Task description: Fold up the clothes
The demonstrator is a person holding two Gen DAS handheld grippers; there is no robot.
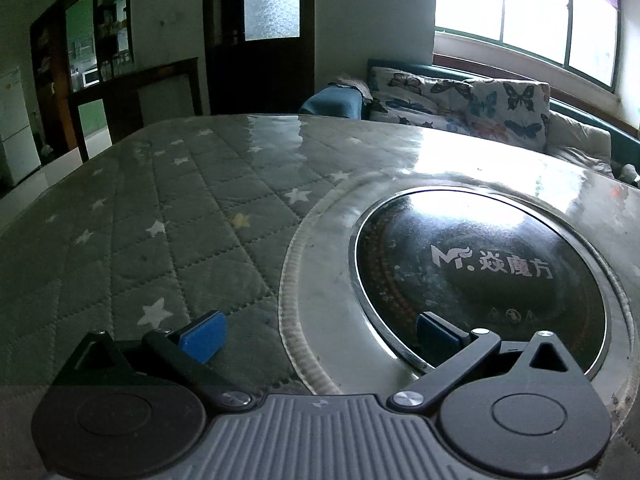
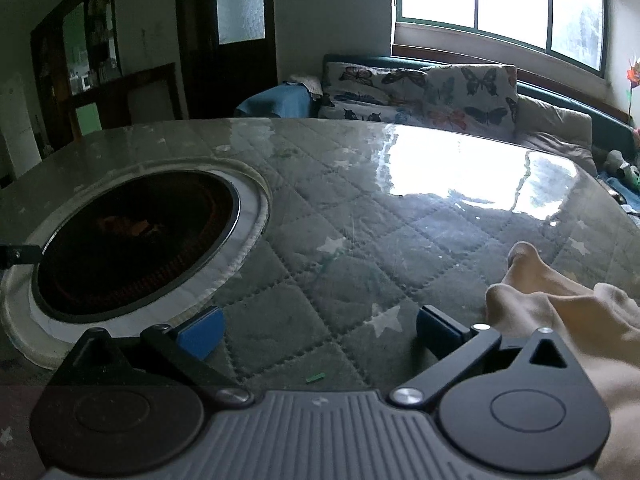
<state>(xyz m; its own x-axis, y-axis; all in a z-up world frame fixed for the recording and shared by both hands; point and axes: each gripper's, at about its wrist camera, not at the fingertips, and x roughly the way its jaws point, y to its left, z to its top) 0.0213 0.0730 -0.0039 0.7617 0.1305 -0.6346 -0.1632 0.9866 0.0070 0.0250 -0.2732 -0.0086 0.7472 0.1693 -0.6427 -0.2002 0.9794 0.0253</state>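
A cream-coloured garment (image 2: 560, 312) lies crumpled on the table at the lower right of the right wrist view, just right of my right gripper (image 2: 320, 332). That gripper stands open above the quilted star-patterned table cover (image 2: 360, 240), its blue pads (image 2: 200, 330) wide apart with nothing between them. My left gripper (image 1: 320, 334) is open too, with blue pads (image 1: 204, 334) spread and empty, over the edge of a round black cooktop (image 1: 480, 272) set in the table. No garment shows in the left wrist view.
The same round black cooktop (image 2: 136, 240) sits at the left in the right wrist view. A sofa with butterfly cushions (image 1: 460, 100) stands behind the table under a bright window (image 1: 528, 12). A small green scrap (image 2: 314, 377) lies on the cover. Dark cabinets (image 1: 120, 80) stand at the far left.
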